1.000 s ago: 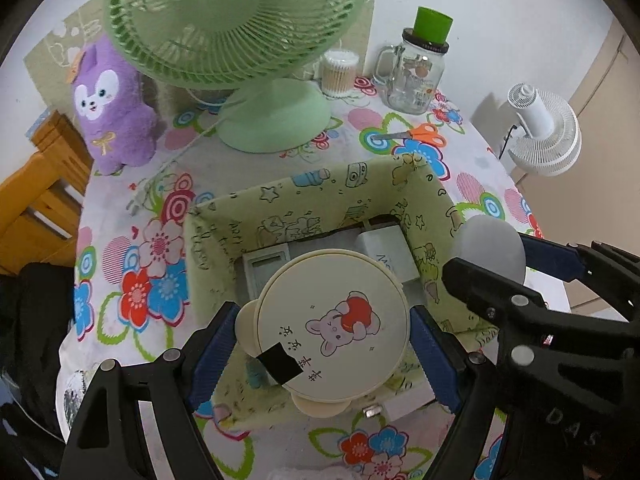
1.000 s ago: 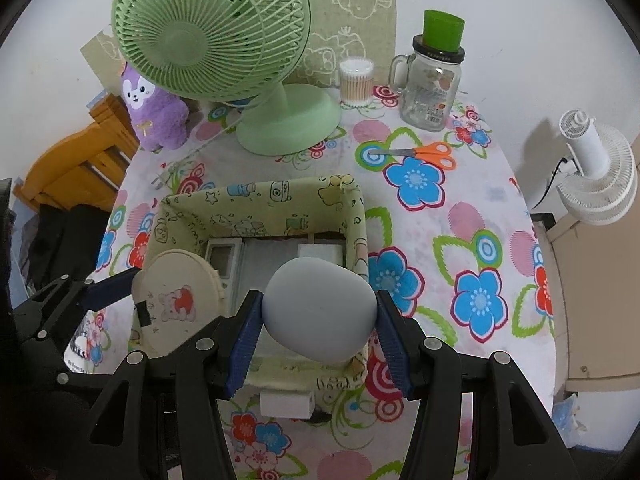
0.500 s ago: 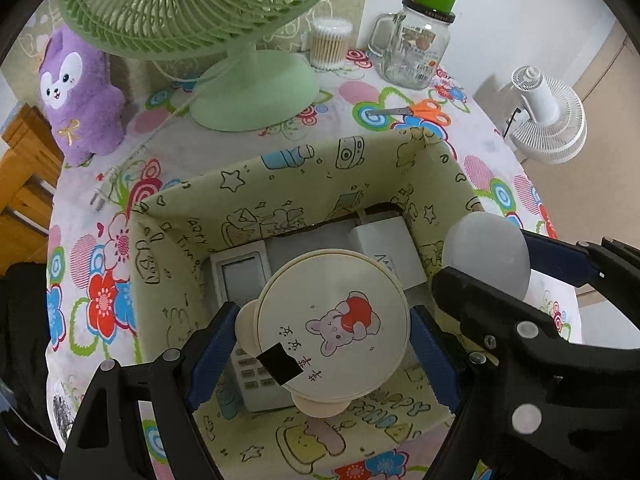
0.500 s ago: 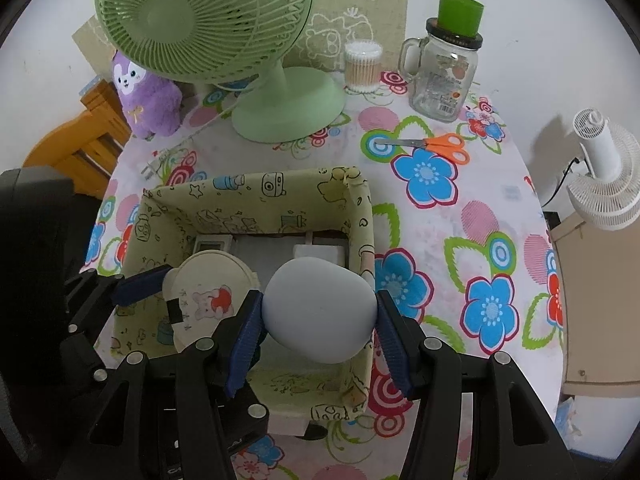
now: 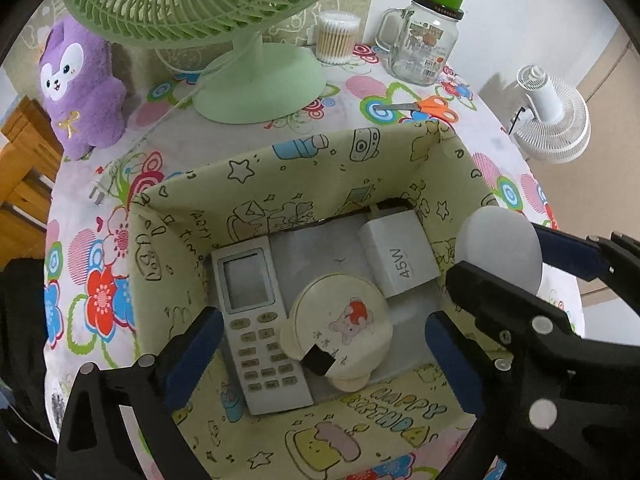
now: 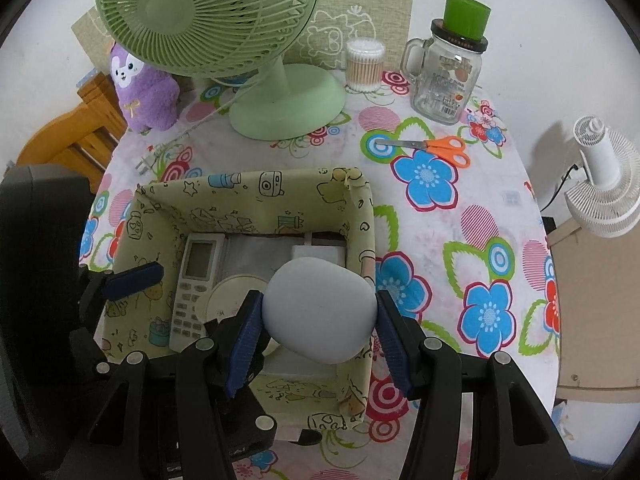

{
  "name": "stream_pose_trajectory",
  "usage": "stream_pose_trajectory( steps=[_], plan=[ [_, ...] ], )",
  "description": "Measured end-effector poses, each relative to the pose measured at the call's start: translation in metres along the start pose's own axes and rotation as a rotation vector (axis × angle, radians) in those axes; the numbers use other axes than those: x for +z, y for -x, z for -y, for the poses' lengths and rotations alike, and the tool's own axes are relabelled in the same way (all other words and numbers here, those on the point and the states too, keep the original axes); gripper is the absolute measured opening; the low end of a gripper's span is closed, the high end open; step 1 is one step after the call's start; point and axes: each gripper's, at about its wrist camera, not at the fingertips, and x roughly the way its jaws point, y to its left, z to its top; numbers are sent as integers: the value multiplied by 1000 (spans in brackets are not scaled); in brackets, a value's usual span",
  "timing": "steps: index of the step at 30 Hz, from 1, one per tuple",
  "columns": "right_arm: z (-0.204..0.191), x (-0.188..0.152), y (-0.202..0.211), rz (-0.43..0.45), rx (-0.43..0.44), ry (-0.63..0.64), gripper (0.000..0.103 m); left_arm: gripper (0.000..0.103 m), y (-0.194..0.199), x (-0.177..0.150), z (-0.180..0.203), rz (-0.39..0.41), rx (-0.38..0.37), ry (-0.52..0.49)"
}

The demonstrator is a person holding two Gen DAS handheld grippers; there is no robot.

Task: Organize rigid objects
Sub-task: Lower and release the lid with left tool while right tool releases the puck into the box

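A yellow-green fabric storage box [image 5: 304, 168] [image 6: 360, 216] sits on the flowered table. Inside lie a white remote control [image 5: 260, 320] [image 6: 192, 280], a white 45W charger [image 5: 400, 256] and a round cream compact with a bear picture [image 5: 340, 328] [image 6: 232, 296]. My left gripper [image 5: 320, 352] is open above the box, the compact lying free below it. My right gripper [image 6: 320, 320] is shut on a pale grey egg-shaped object [image 6: 320, 312] [image 5: 500, 248] held over the box's right side.
A green desk fan [image 6: 224, 40], a purple plush toy [image 6: 140, 88], a cotton swab jar [image 6: 364, 64], a glass mug jar with a green lid [image 6: 452, 68] and orange scissors [image 6: 432, 148] stand behind the box. A white fan [image 6: 604, 184] stands off the table, right.
My left gripper lowered into the box, opened and let go of the round compact, which now lies on the box floor. My right gripper still holds the grey object.
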Motion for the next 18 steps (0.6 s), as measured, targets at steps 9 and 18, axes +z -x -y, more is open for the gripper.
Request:
stream_pose_trajectory(
  steps=[9,18],
  plan=[
    [-9,-6,4,0,1,25,59,102,13,-12,2,3,68,-49],
    [-16,-16,-2,-36,10,25,60,102,16,-23,2,-10,72,-53]
  ],
)
